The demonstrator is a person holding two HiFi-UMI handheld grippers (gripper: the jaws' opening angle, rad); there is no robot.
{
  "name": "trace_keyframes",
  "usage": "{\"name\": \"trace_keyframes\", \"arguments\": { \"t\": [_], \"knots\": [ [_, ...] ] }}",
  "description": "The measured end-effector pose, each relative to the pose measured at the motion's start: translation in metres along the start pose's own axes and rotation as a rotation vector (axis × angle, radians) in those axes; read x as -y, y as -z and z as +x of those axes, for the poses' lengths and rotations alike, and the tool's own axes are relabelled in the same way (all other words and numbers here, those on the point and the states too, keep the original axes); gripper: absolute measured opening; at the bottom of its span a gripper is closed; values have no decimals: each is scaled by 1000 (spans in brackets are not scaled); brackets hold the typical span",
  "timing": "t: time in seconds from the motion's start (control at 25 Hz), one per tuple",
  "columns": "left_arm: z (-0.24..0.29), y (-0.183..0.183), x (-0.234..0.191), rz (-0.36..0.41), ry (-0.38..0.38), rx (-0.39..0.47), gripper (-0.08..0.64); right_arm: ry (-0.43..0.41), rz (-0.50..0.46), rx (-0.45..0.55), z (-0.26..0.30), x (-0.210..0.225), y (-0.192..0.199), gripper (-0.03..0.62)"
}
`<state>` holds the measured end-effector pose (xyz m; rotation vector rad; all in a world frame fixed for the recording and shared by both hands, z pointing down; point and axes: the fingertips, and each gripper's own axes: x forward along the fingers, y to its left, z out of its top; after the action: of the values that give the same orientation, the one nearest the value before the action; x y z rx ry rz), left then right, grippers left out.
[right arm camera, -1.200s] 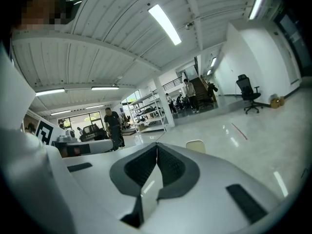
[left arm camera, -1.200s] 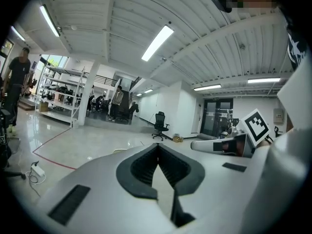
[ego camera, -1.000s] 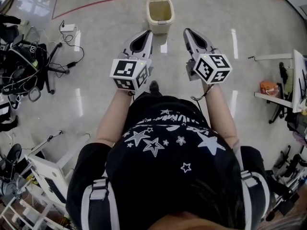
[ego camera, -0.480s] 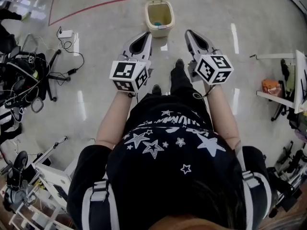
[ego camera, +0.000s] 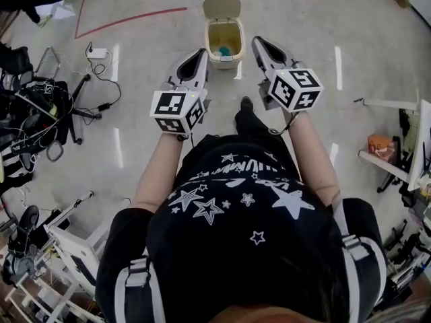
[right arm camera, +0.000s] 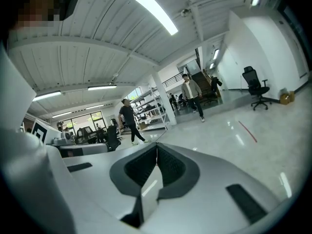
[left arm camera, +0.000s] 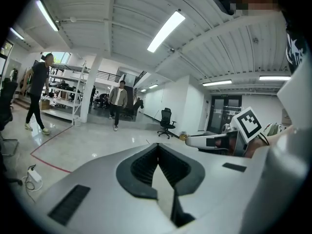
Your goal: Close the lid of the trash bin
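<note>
A cream trash bin [ego camera: 225, 56] stands on the floor ahead of me, its lid [ego camera: 222, 7] tipped up and back, something blue and yellow inside. My left gripper [ego camera: 200, 52] hangs just left of the bin, shut and empty. My right gripper [ego camera: 259, 40] hangs just right of it, also shut and empty. Neither touches the bin. In the left gripper view the jaws [left arm camera: 157, 144] meet at the tip and point across the room; the right gripper view shows the same [right arm camera: 156, 143]. The bin is out of both gripper views.
An office chair with bags and cables [ego camera: 40, 106] and a power strip [ego camera: 96, 52] lie at the left. White shelving [ego camera: 404, 133] stands at the right, a white rack [ego camera: 74, 247] at lower left. A red floor line [ego camera: 131, 19] runs behind the bin. People [left arm camera: 117, 99] walk far off.
The person has stepped forward: the bin has come nearer and its inside now shows. Both grippers have stayed shut and now flank the bin.
</note>
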<state>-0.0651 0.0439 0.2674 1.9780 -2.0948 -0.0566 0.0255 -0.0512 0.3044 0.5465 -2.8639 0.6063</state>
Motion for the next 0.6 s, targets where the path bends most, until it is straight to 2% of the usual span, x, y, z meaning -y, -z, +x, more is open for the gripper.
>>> {"name": "trace_keyframes", "arguments": {
  "t": [0.28,0.6],
  "knots": [
    [61,-6,14,32,-25,-27,12,-32,33,-27,29,62,-22,8],
    [100,-2,8,21,-104,-45,12,-69,65,-68,54,105,-26,6]
  ]
}}
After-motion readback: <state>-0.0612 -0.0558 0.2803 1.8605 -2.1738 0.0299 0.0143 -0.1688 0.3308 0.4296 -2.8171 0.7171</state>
